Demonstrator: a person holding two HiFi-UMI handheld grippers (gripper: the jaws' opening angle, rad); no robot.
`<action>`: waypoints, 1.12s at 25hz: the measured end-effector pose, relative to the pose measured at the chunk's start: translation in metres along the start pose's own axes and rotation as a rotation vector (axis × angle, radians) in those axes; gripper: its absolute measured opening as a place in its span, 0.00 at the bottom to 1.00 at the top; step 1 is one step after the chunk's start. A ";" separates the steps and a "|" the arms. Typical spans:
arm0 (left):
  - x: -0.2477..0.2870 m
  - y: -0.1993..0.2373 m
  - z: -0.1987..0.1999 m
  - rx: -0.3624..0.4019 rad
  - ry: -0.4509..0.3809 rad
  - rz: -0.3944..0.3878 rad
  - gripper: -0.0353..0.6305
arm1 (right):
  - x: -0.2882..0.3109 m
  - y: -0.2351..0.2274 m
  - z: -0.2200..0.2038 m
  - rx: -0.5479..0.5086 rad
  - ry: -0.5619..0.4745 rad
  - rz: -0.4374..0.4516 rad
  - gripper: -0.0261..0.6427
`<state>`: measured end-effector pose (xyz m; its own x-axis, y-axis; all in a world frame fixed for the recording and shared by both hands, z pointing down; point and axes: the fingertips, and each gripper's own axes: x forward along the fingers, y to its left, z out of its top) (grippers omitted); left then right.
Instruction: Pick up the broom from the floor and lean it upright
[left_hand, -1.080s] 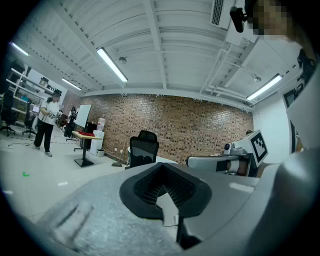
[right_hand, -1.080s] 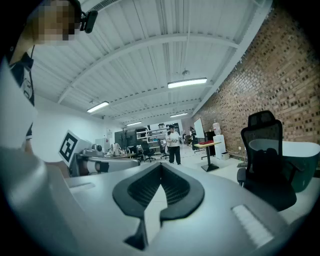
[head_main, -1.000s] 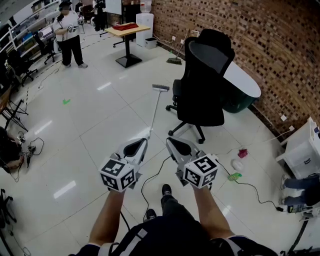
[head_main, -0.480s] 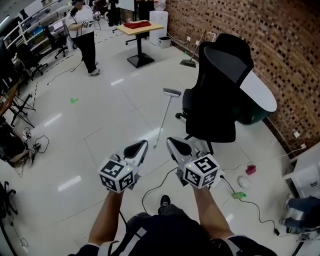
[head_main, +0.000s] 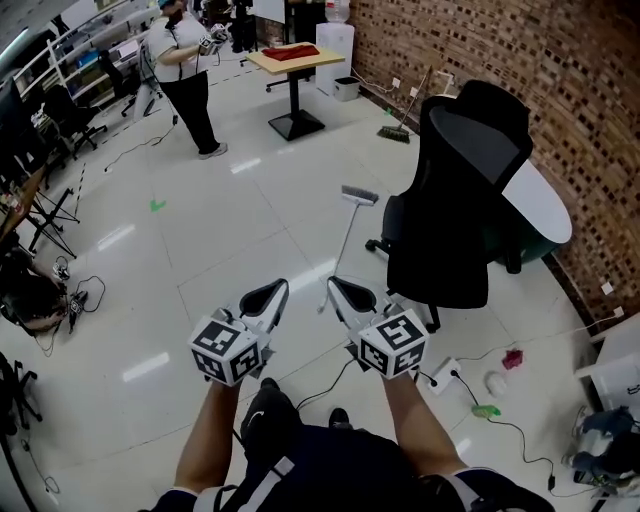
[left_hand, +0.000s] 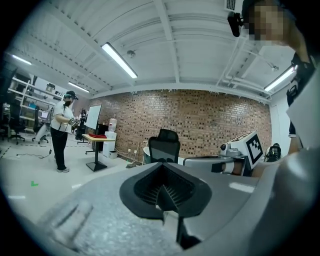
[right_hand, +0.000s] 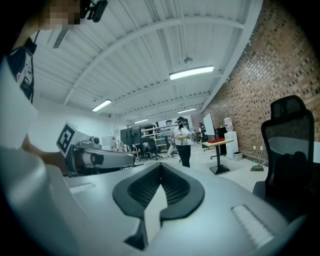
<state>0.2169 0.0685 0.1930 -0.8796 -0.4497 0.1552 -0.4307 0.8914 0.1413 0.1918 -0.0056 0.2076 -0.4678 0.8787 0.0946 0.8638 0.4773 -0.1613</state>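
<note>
The broom (head_main: 344, 247) lies on the white tiled floor, its grey head (head_main: 360, 195) at the far end. The thin handle runs toward me and ends just ahead of my right gripper (head_main: 338, 288). My left gripper (head_main: 272, 291) is beside it, a little left of the handle's near end. Both grippers are held out level above the floor, shut and empty. In the left gripper view the left gripper (left_hand: 162, 187) has its jaws together with nothing between them. The right gripper (right_hand: 160, 181) looks the same in its own view. No broom shows in either gripper view.
A black office chair (head_main: 460, 210) stands right of the broom, with a white round table (head_main: 540, 200) and a brick wall (head_main: 520, 70) behind it. A second broom (head_main: 400, 125) leans at that wall. A person (head_main: 185, 70) stands far left. Cables and a power strip (head_main: 445, 375) lie near my feet.
The broom, the chair and the person have all come nearer in the head view. The handle's near end now lies just ahead of the gripper tips. Both grippers stay shut.
</note>
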 end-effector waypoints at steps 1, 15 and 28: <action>0.004 0.012 0.003 -0.001 -0.010 -0.008 0.05 | 0.011 -0.004 0.001 -0.004 0.003 -0.009 0.05; 0.027 0.207 0.023 -0.038 0.007 -0.235 0.05 | 0.197 -0.003 0.018 -0.057 0.050 -0.241 0.05; 0.153 0.240 0.004 0.044 0.146 -0.524 0.05 | 0.196 -0.119 -0.022 0.095 0.059 -0.551 0.05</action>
<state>-0.0223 0.2140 0.2464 -0.5095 -0.8346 0.2095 -0.8144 0.5463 0.1959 0.0011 0.1093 0.2666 -0.8317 0.4986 0.2444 0.4725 0.8667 -0.1602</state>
